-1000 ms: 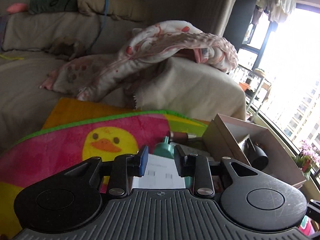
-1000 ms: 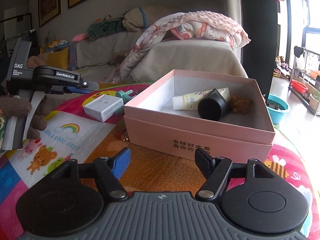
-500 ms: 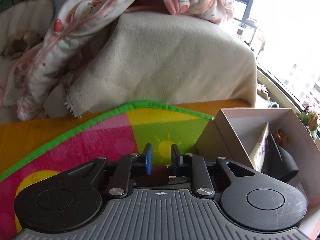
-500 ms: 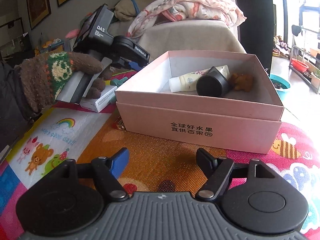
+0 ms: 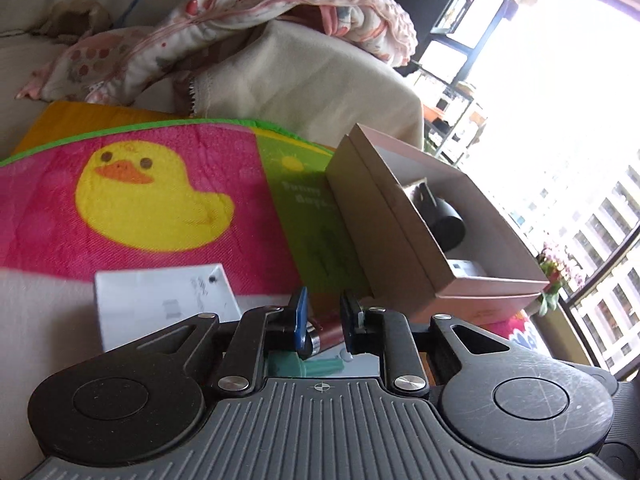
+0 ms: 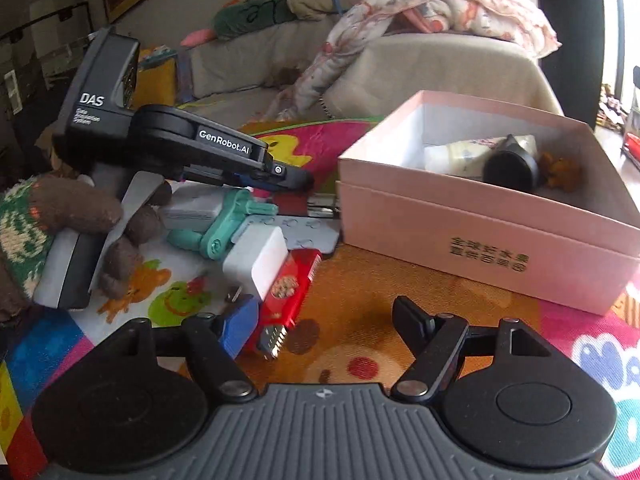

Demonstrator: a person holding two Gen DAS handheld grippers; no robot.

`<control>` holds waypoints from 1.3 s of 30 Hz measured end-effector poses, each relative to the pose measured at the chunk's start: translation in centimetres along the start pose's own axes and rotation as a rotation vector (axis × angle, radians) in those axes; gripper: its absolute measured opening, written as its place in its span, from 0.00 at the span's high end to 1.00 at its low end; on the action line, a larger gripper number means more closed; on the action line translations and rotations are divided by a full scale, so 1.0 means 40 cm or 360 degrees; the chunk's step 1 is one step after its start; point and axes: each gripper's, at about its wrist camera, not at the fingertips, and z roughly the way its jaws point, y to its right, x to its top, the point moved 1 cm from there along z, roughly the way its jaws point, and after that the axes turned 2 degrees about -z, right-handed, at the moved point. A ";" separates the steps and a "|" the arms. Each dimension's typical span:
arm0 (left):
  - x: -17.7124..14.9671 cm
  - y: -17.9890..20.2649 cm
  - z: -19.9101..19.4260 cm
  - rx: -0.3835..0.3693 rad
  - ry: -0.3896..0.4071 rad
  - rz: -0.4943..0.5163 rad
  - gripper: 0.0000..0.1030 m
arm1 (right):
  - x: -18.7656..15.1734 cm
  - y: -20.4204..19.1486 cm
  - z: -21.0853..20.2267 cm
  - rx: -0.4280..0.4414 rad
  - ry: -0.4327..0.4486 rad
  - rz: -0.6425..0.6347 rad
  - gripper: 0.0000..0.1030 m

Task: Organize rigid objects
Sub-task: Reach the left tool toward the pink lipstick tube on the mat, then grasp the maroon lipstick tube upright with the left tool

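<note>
On the mat (image 5: 168, 240), left gripper (image 5: 323, 322) has dropped back among the loose items; half a second ago it pointed up at the couch with only mat and box ahead. Jaws have narrowed over the last second and now sit close on a dark red tube (image 5: 326, 336) with a metal end; pads look to be touching it, tube crosswise between the fingertips. White carton (image 5: 160, 300) lies just left of the jaws, teal toy (image 5: 316, 366) under them. Pink box (image 5: 404, 240) stands ahead to the right, near but apart.

Right view: right gripper (image 6: 320, 320) has shifted left; the red packet (image 6: 294, 286) and white charger (image 6: 258, 262), not in view a second ago, now lie just ahead of its blue left finger (image 6: 238, 324). Jaws wide, nothing between them. Pink box (image 6: 480, 240) ahead-right holds a cream tube (image 6: 460, 156), black cylinder (image 6: 510, 168) and small brown figure (image 6: 560, 170). Left gripper (image 6: 280, 176), in a knitted glove (image 6: 36, 216), reaches down beside the box's left wall.
</note>
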 end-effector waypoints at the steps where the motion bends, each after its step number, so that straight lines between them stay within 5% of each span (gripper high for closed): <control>1: -0.011 -0.003 -0.019 0.0004 0.0013 -0.0023 0.80 | 0.001 -0.012 0.000 0.0028 -0.0016 -0.0029 0.29; 2: -0.024 -0.008 -0.036 -0.0004 0.0019 -0.0047 0.81 | -0.001 -0.023 -0.004 0.0044 -0.0025 -0.0067 0.32; 4: -0.046 -0.018 -0.055 -0.0078 -0.0026 -0.0117 0.82 | -0.014 -0.049 -0.013 -0.0003 -0.0033 -0.0188 0.52; 9: -0.110 0.012 -0.087 -0.0134 -0.0043 -0.0064 0.82 | -0.041 -0.005 -0.068 -0.0098 -0.0057 -0.0154 0.71; 15: -0.154 0.097 -0.083 -0.0186 -0.0121 0.0160 0.81 | -0.081 0.070 -0.137 -0.0312 -0.0058 0.0005 0.75; 20: -0.182 0.173 -0.085 -0.0161 -0.0147 0.0406 0.78 | -0.113 0.082 -0.160 -0.0364 -0.0013 0.0062 0.62; 22: -0.176 0.182 -0.097 -0.0087 -0.0073 0.0445 0.77 | -0.124 0.078 -0.163 -0.0386 0.0007 0.0052 0.46; 27: -0.085 0.164 -0.089 0.0128 0.0147 0.0488 0.77 | -0.134 0.080 -0.164 -0.0406 0.0042 0.0067 0.39; 32: -0.015 0.139 0.007 0.0304 0.0064 0.0625 0.77 | -0.138 0.081 -0.166 -0.0397 0.0044 0.0080 0.32; 39: -0.004 0.114 0.084 0.0333 -0.0054 0.0615 0.68 | -0.135 0.075 -0.155 -0.0353 0.0017 0.0053 0.18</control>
